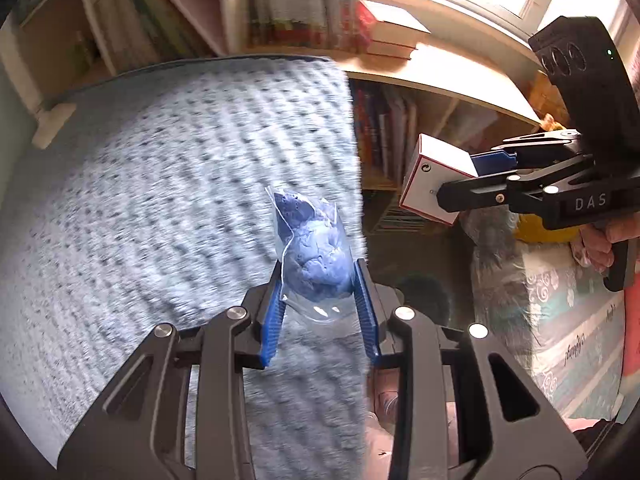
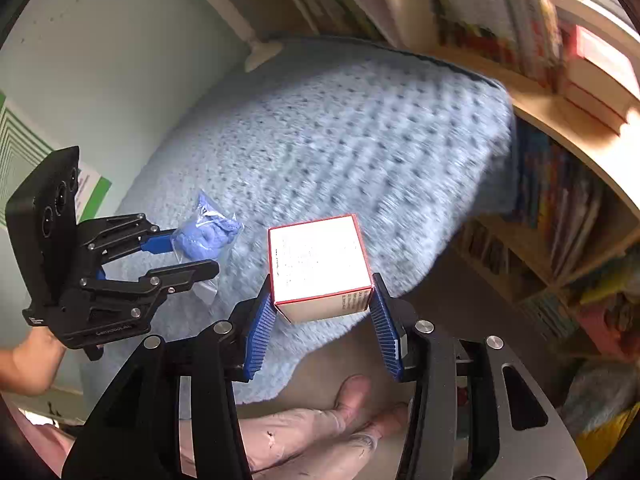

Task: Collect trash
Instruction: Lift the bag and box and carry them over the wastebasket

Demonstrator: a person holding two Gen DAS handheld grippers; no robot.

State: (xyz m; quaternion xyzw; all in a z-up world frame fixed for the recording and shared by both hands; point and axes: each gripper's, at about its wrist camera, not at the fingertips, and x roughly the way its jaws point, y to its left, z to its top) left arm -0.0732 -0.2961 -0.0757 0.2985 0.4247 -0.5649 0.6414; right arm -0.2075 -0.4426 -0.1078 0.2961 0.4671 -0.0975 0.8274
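My left gripper (image 1: 320, 280) is shut on a clear plastic bag holding a blue crumpled lump (image 1: 314, 252), carried above a light blue knitted blanket (image 1: 160, 200). My right gripper (image 2: 324, 300) is shut on a white box with red edges (image 2: 318, 264), held over the blanket's near edge. In the left wrist view the right gripper (image 1: 460, 176) sits at the right with the box (image 1: 436, 178) in its blue pads. The right wrist view has the left gripper (image 2: 188, 252) at the left, with the bag (image 2: 206, 234) in it.
The blanket (image 2: 340, 152) covers a rounded surface. Wooden shelves (image 2: 560, 184) full of books run behind and to the right. Patterned bedding (image 1: 560, 320) lies at the right. A person's bare feet (image 2: 344, 420) stand on the floor below the box, and a hand (image 1: 604, 248) holds the right gripper.
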